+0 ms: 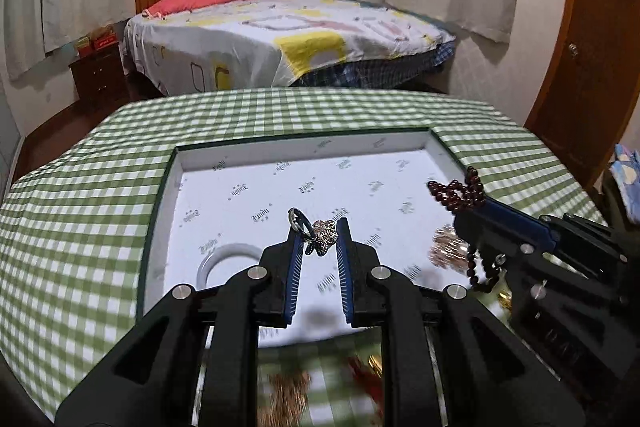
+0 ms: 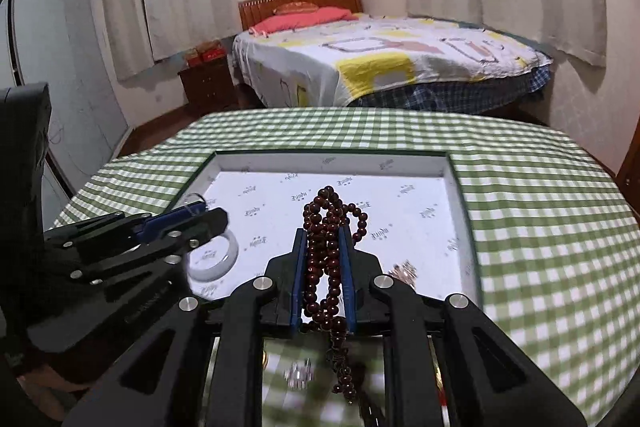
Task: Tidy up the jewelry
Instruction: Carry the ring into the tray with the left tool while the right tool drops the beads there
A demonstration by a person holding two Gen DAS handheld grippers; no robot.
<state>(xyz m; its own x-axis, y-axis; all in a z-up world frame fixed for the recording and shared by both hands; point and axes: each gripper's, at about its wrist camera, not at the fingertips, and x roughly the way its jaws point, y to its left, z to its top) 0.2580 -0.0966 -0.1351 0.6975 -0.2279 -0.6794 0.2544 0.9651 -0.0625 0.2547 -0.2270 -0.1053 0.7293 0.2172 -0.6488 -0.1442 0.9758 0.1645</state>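
Note:
A white-lined tray (image 1: 172,187) (image 2: 460,187) lies on the green checked table. My left gripper (image 1: 319,233) is shut on a silver ring with a star-shaped ornament (image 1: 320,233), held above the tray's middle. My right gripper (image 2: 324,237) is shut on a dark red bead bracelet (image 2: 328,227); its strands hang down between the fingers. The bracelet also shows in the left wrist view (image 1: 460,191), to the right of my left gripper. A white bangle (image 1: 224,259) (image 2: 216,259) lies in the tray's near left part. A rose-gold piece (image 1: 446,247) (image 2: 404,271) lies in the tray's near right part.
Blurred gold and red jewelry (image 1: 372,367) lies on the cloth before the tray's near edge. A small silver piece (image 2: 300,375) lies there too. A bed (image 1: 280,39) and a wooden door (image 1: 580,67) stand beyond the table.

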